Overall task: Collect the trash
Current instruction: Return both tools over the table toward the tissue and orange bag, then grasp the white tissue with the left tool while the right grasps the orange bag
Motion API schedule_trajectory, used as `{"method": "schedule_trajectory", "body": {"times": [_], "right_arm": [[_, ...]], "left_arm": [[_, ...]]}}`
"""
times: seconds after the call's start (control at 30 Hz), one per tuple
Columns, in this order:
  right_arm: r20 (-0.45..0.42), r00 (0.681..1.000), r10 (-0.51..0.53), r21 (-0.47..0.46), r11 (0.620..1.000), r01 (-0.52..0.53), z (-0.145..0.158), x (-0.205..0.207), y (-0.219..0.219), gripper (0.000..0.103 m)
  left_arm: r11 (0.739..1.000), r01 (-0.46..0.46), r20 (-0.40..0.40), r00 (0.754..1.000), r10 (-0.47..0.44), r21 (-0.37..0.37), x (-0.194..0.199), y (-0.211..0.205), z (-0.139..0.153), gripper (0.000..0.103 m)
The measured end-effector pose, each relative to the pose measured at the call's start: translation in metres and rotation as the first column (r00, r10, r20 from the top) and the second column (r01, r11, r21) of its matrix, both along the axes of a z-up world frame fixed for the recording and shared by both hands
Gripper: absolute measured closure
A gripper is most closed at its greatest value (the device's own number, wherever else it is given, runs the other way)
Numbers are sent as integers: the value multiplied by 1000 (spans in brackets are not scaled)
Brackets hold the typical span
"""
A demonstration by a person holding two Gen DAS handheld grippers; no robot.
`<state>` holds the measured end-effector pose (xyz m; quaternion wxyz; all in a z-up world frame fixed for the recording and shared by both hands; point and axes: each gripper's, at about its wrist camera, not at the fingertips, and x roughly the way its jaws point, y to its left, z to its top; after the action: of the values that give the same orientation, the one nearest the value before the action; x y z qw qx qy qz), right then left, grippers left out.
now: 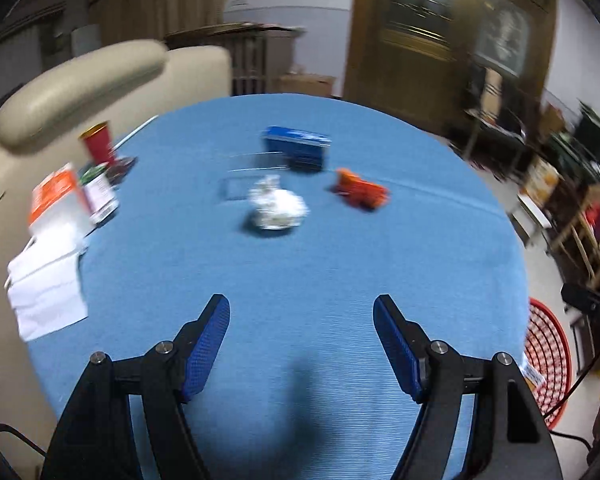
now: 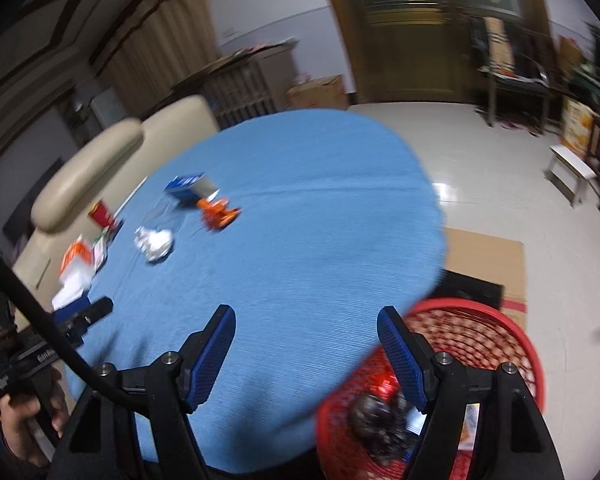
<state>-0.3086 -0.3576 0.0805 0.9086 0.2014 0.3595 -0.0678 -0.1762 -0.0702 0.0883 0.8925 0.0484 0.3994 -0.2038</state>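
Both tongs empty & spread wide: left tongs (image 1: 302,316) hover low over the near part of the blue table (image 1: 340,280), right tongs (image 2: 306,328) hang over the table's near-right edge w/ one finger above the red basket (image 2: 512,340). Trash left on the table: crumpled white paper ball (image 1: 277,206) mid-table, orange wrapper (image 1: 362,191) just to its right, blue box (image 1: 296,146) behind both, w/ what looks like a clear plastic bit beside it (too blurred to be sure). Basket sits on the floor below the table's right edge & already holds some dark crumpled stuff plus a red shiny piece (image 2: 386,386). Next step, prob: left tongs go for the paper ball, since it lies nearly straight ahead of them. To do it well: keep tongs wide, come in low & level so the ball sits between the pads, close firmly but not so hard it squirts out; approach from the near side so the wrapper isn't knocked. Pose: left tongs pitched slightly down, pointing across the table toward the far edge; right tongs tilted down & rolled some, the table edge slanting in its view. Items at the table's left edge (red cup (image 1: 98,142), cartons, white papers (image 1: 46,288)) may not be trash; leave them unless sure.
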Motion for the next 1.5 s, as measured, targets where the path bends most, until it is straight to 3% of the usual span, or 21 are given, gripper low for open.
{"method": "schedule_trajectory", "body": {"times": [0.17,0.5,0.57,0.73,0.8,0.87,1.03,1.2,1.37,1.4,1.47,1.5], "right_arm": [[-25,994,102,-44,994,-103,-2,46,32,27],[-100,957,273,-166,943,-287,-16,191,81,28],[-121,953,277,-183,938,-296,-20,217,86,38],[-178,943,282,-199,928,-315,-36,264,86,41],[-203,935,291,-217,918,-332,-44,277,89,48],[-227,927,297,-206,916,-344,-51,286,88,69],[-218,928,303,-172,924,-342,-52,281,77,75],[-174,947,270,-120,949,-293,-45,247,57,75],[-144,961,238,-80,965,-251,-36,205,47,75],[-143,963,230,-74,967,-243,-35,198,47,75],[-137,967,214,-66,972,-224,-33,186,45,75],[-127,971,201,-59,976,-210,-31,177,43,75]], "left_arm": [[997,-67,-20,998,67,-27,15,32,-9,28],[991,-122,-73,990,119,-50,45,57,-26,28],[990,-127,-81,989,123,-55,53,56,-26,28],[992,-113,-93,990,107,-64,77,45,-27,28],[992,-104,-98,990,97,-70,87,37,-28,28],[993,-99,-102,991,92,-70,99,29,-29,28],[995,-68,-118,991,59,-67,121,0,-34,28],[998,-32,-123,992,26,-47,144,-39,-44,28],[999,-52,-125,991,52,6,166,-58,-60,28],[998,-55,-132,990,55,6,170,-59,-63,31],[999,-50,-151,987,51,13,174,-60,-68,61],[999,-43,-140,989,45,18,173,-59,-66,65]]}}
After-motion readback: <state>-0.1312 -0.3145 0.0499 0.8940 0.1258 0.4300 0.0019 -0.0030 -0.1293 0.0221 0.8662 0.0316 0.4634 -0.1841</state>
